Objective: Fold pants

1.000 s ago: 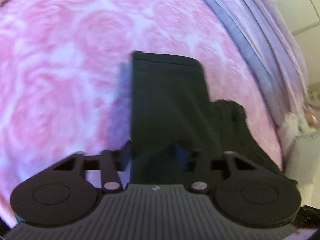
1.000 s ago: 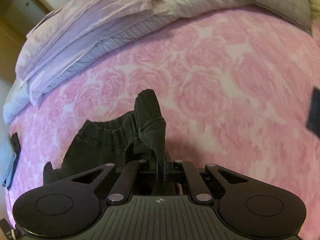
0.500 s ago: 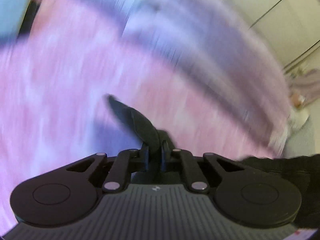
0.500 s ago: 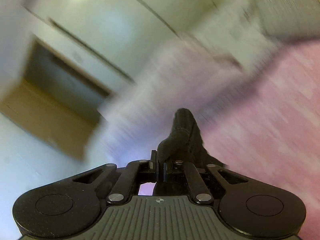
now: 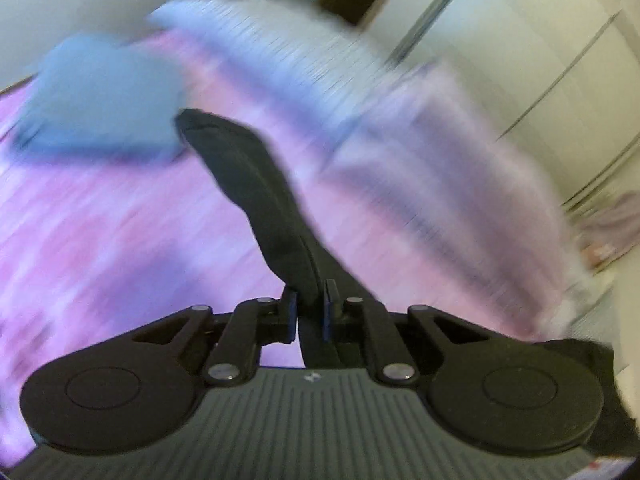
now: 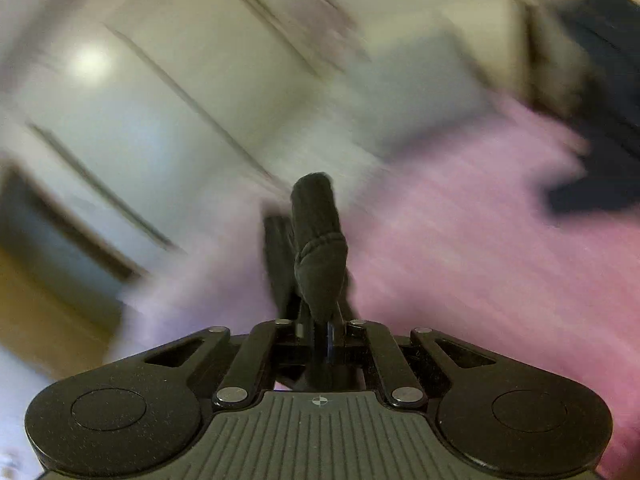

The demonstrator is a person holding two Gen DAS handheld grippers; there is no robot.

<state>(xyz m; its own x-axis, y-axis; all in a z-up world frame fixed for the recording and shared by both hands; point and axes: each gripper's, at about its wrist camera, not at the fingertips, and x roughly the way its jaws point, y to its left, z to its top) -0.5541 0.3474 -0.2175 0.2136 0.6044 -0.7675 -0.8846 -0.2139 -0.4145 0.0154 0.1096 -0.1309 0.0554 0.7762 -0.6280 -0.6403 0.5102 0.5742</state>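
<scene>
The black pants (image 5: pixel 256 196) are lifted off the pink rose-patterned bedspread (image 5: pixel 100 240). In the left wrist view a long dark strip of the fabric runs up and left from my left gripper (image 5: pixel 310 312), which is shut on it. In the right wrist view a bunched fold of the pants (image 6: pixel 318 248) stands up out of my right gripper (image 6: pixel 320 340), which is shut on that fold. Both views are heavily motion-blurred. The rest of the pants is hidden from view.
A blue folded cloth (image 5: pixel 100 96) lies on the bed at the left. Lilac and striped bedding (image 5: pixel 420 152) is piled along the far edge. Pale wardrobe doors (image 6: pixel 140 92) stand behind the bed. A dark item (image 6: pixel 600 140) lies at the right.
Both grippers have swung upward with the pants, so the views now tilt toward the wardrobe and room. My left gripper went from open over the flat pants to shut on them.
</scene>
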